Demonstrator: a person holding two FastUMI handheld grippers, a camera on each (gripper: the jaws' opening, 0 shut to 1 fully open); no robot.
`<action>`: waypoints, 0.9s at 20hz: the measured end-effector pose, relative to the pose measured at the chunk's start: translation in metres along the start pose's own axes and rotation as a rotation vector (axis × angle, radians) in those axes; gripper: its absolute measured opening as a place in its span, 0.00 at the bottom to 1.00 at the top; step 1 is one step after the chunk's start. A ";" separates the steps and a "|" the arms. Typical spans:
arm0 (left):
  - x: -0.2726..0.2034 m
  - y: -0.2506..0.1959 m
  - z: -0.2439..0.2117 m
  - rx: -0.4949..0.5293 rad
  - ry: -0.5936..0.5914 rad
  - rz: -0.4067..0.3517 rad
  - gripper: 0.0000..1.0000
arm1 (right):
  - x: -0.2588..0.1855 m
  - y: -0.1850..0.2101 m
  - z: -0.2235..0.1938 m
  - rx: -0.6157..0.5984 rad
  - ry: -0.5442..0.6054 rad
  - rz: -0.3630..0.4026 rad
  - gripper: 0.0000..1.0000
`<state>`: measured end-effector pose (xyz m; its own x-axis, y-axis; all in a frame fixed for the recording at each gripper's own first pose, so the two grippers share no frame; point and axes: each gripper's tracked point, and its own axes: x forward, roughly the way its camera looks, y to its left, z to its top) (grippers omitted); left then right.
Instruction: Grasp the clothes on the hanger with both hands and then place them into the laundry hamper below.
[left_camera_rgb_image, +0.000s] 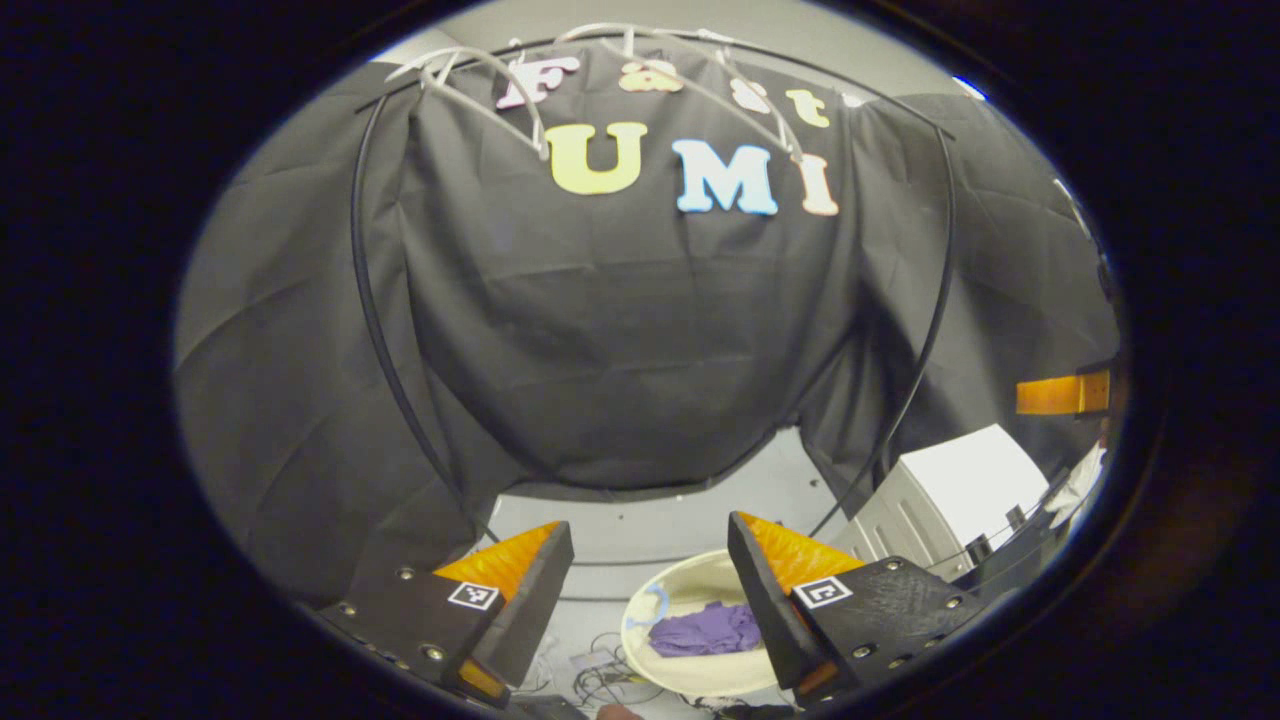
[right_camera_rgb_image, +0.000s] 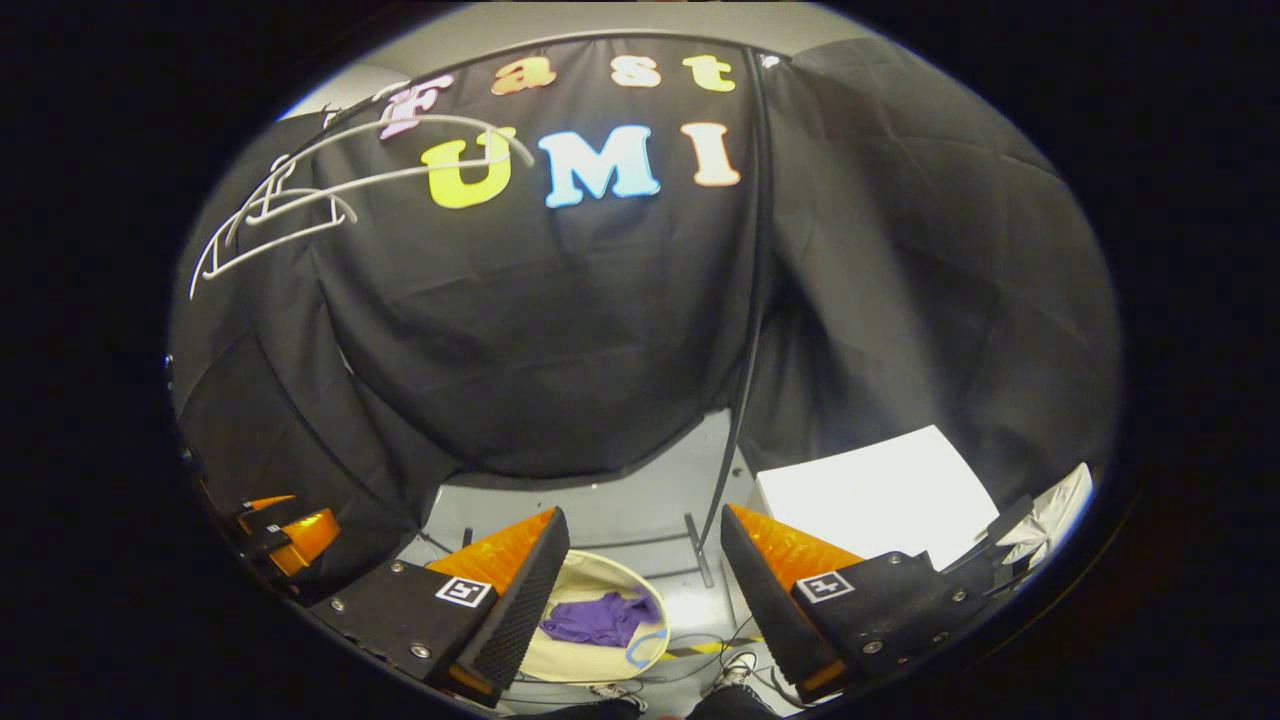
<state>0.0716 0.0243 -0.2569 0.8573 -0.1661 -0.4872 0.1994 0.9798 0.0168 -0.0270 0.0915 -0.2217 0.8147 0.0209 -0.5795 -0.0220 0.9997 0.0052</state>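
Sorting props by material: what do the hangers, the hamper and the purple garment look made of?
Hangers: thin pale wire, probably coated metal. Hamper: cream fabric, likely canvas; its rim looks soft. Purple garment: soft knit cloth, crumpled in folds.

No readable text besides wall letters.

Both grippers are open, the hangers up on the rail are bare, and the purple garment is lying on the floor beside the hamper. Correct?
Not quite. The purple garment lies inside the hamper, not on the floor; the right gripper view shows it within the rim. The rest holds: left gripper and right gripper are open, and the hangers are bare.
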 end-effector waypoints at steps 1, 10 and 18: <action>-0.006 -0.007 0.016 -0.003 -0.030 0.001 0.90 | -0.002 -0.007 0.012 0.000 -0.030 0.003 0.94; -0.078 -0.097 0.161 -0.113 -0.228 0.160 0.89 | -0.022 -0.120 0.139 -0.028 -0.331 0.079 0.94; -0.147 -0.200 0.256 -0.202 -0.420 0.236 0.95 | -0.035 -0.239 0.215 -0.059 -0.518 0.083 0.92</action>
<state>0.0274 -0.1760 0.0345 0.9926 0.0720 -0.0975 -0.0822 0.9910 -0.1056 0.0741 -0.1464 -0.0278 0.9881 0.1167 -0.1001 -0.1194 0.9926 -0.0208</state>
